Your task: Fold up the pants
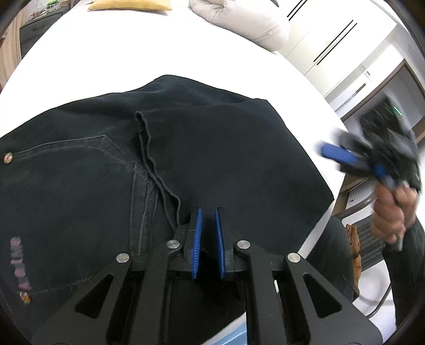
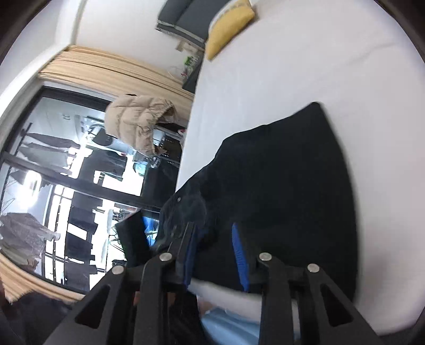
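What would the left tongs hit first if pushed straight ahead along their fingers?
Most likely the black pants: the left tongs point down at the folded cloth, just right of its raised hem seam. Nothing shows between the nearly closed fingers and the fabric. How near they are is unclear.

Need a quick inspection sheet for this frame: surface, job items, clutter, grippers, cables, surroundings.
Surface: white bed sheet, smooth.
Job's things: black pants lying flat, folded over, back pocket up; a drawstring trails across them.
Clutter: yellow cushion and pale rolled duvet at the far end.
Grippers: left hand-held gripper shut over the pants, nothing between the pads; right hand-held gripper open, empty, off the bed's edge, blurred.
Cables: nothing seen.
Surroundings: white cabinets; beige jacket hanging by a window.
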### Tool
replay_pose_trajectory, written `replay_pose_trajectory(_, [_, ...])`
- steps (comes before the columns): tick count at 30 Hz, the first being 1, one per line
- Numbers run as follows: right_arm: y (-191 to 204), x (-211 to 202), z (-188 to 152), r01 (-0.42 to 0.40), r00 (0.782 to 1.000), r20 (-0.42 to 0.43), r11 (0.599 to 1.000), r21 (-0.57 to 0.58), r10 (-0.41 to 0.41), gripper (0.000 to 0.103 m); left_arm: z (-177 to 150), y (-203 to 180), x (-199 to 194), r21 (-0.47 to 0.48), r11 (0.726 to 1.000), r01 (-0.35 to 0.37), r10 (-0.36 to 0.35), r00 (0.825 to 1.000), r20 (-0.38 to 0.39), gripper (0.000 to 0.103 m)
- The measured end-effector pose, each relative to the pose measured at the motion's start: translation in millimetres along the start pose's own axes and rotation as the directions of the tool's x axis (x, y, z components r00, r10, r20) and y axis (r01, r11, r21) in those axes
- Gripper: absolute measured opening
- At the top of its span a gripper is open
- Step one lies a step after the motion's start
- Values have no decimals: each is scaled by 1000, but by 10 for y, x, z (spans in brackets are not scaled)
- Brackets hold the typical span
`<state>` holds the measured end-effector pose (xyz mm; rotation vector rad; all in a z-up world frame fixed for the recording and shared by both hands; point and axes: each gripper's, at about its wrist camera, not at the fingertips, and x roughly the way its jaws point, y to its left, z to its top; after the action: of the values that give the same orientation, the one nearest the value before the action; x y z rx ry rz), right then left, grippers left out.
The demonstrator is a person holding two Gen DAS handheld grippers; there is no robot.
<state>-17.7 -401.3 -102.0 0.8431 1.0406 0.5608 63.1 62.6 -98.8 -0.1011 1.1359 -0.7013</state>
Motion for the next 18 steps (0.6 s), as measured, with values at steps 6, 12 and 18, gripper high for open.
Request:
replay_pose_trajectory(6, [-239, 935, 340, 7, 996, -86, 995, 95, 1, 32, -273, 246, -322, -28, 999, -20, 21, 999, 25, 10])
replay_pose_trajectory(12, [-547, 973, 433, -36, 999, -16, 975, 220, 41, 23, -717, 533, -818, -120, 993, -20, 30, 996, 87, 10])
replay_pose_trajectory(18, [-774, 449, 406, -37, 973, 225, 934, 356, -48, 32, -1208, 959, -1351, -334, 942, 36, 26, 984, 178, 10])
